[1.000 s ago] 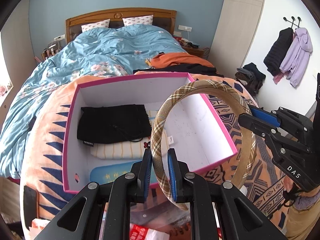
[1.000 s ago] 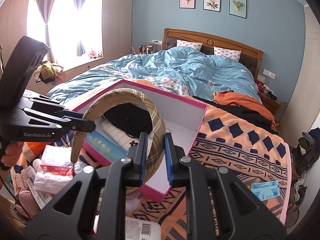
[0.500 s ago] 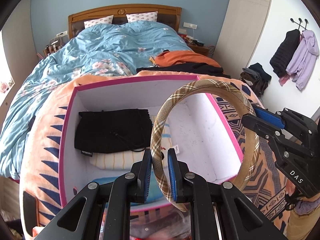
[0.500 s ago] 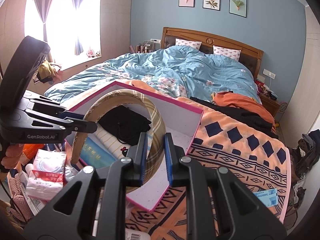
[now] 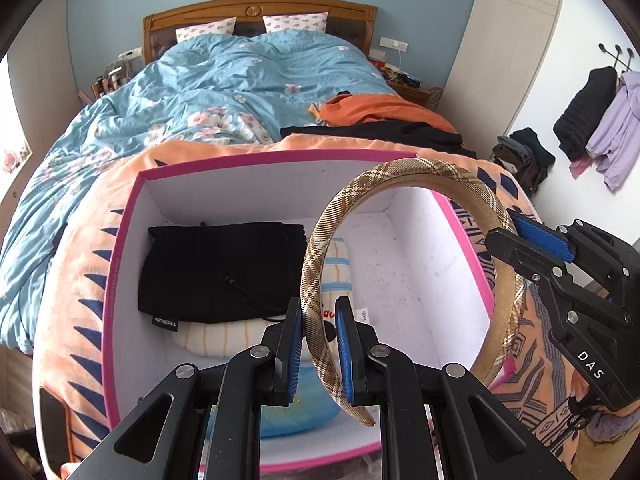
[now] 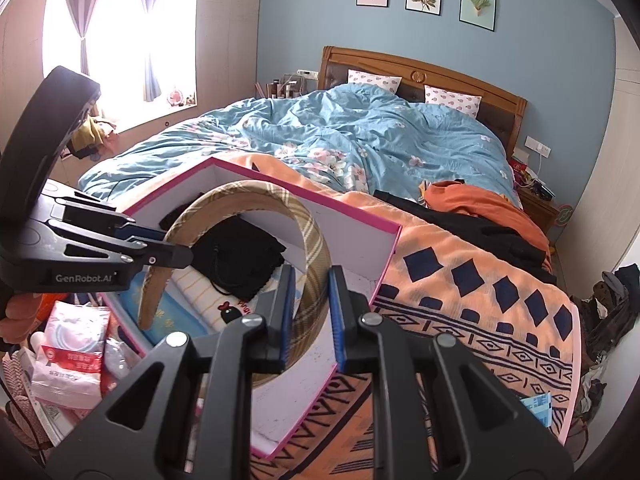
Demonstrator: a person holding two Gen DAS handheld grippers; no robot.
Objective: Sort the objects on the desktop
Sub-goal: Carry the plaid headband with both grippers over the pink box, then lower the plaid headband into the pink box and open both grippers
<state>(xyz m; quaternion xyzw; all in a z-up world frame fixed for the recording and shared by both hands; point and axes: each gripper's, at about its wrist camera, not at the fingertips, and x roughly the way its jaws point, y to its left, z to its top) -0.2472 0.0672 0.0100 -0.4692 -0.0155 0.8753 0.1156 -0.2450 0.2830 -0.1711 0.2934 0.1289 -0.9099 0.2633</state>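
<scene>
A tan plaid headband (image 5: 404,172) is held between both grippers above a pink-edged white box (image 5: 260,160). My left gripper (image 5: 318,336) is shut on one end of the headband. My right gripper (image 6: 308,312) is shut on the other end (image 6: 316,256); it also shows at the right of the left wrist view (image 5: 532,240). The box holds a black pouch (image 5: 224,268), a striped cream cloth (image 5: 212,338) and a blue item (image 5: 296,412). The box's right half shows bare white floor (image 5: 416,280).
The box sits on an orange patterned blanket (image 6: 472,292) at the foot of a bed with a blue quilt (image 5: 240,92). Packets and clutter (image 6: 68,356) lie left of the box. Orange and black clothes (image 6: 480,208) lie on the bed. A blue packet (image 6: 536,404) lies far right.
Both grippers have moved forward with the headband, over the box. The box now fills more of both views.
</scene>
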